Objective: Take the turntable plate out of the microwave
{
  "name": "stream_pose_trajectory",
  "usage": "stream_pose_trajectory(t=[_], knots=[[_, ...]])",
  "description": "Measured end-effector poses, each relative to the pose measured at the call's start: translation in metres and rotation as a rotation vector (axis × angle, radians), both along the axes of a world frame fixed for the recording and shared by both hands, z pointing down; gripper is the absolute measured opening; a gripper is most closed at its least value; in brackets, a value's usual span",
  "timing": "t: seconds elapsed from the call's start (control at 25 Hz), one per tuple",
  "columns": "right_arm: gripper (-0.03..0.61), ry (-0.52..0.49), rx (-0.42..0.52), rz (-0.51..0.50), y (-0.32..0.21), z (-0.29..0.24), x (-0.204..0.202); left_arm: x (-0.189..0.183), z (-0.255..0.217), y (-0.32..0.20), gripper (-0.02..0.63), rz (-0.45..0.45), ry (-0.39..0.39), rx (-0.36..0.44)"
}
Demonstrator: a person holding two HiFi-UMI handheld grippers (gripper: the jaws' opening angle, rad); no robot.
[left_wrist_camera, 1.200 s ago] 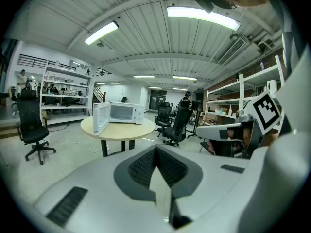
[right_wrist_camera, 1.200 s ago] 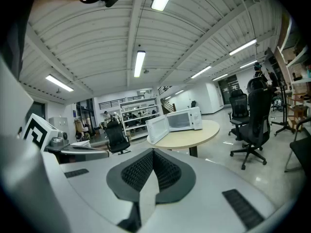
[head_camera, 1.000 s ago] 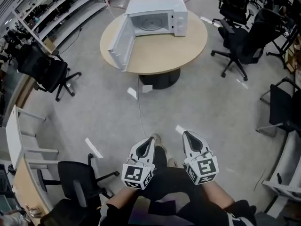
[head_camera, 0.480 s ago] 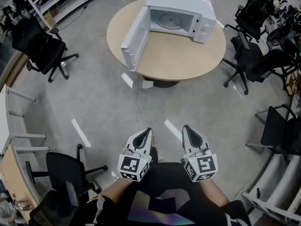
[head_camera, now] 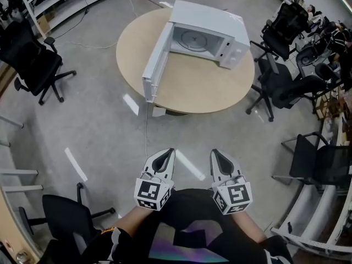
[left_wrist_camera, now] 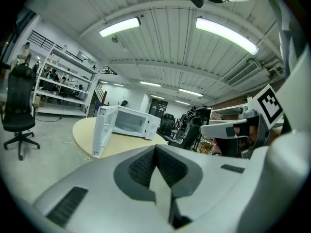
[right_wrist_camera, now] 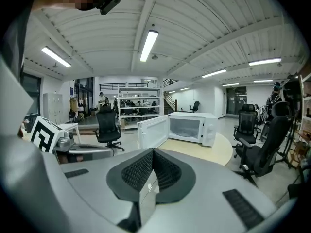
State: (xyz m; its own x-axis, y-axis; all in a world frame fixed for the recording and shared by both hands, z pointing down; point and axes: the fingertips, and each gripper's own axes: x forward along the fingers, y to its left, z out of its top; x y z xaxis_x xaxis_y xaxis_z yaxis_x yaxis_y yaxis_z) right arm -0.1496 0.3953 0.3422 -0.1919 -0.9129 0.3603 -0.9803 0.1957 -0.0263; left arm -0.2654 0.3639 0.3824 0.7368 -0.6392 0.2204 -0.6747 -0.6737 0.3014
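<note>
Fingers (left_wrist_camera: 141, 169) on the left gripper (left_wrist_camera: 155, 150) were pressed flat together with nothing between them, and it was the same story on the right gripper (right_wrist_camera: 152, 152): pads meeting, empty, both held low in front of the person's body and pointing toward 12 o'clock. So this was clearly the walk-up stage, with nothing touched yet. Further out at 12 o'clock, well apart from both grippers, sat the round table (head_camera: 187, 87) with the white microwave (head_camera: 212, 21) on it. Its door (head_camera: 155, 59) was swung wide open toward 11 o'clock, and the turntable plate (head_camera: 193, 38) was lying flat on the cavity floor. Office chairs (head_camera: 275, 84) crowded the table from about 1 to 3 o'clock, and another chair (head_camera: 33, 59) stood out at 10 o'clock. My take on doing this well: come in straight along the 12 o'clock line so the open door stays off to the left and the chairs stay off to the right, then spread both sets of jaws before they go into the cavity, not inside it. The plate is probably glass and slick, so I'd pinch the rim at two opposite edges, lift it straight up off its hub, and keep it level coming out over the sill.
</note>
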Motion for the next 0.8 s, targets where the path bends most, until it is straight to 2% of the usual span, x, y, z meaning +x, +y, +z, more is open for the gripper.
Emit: stream_pose_trajectory(t=[0.36,0.8], knots=[[0.016,0.017,0.003,-0.047,-0.044,-0.001,-0.031,-0.027,-0.016,-0.033,0.046,-0.031,0.063,0.027],[0.015,-0.001,0.037,-0.186,-0.104,0.005,-0.039,-0.038,-0.017,-0.066,0.046,-0.177,0.005,0.048]])
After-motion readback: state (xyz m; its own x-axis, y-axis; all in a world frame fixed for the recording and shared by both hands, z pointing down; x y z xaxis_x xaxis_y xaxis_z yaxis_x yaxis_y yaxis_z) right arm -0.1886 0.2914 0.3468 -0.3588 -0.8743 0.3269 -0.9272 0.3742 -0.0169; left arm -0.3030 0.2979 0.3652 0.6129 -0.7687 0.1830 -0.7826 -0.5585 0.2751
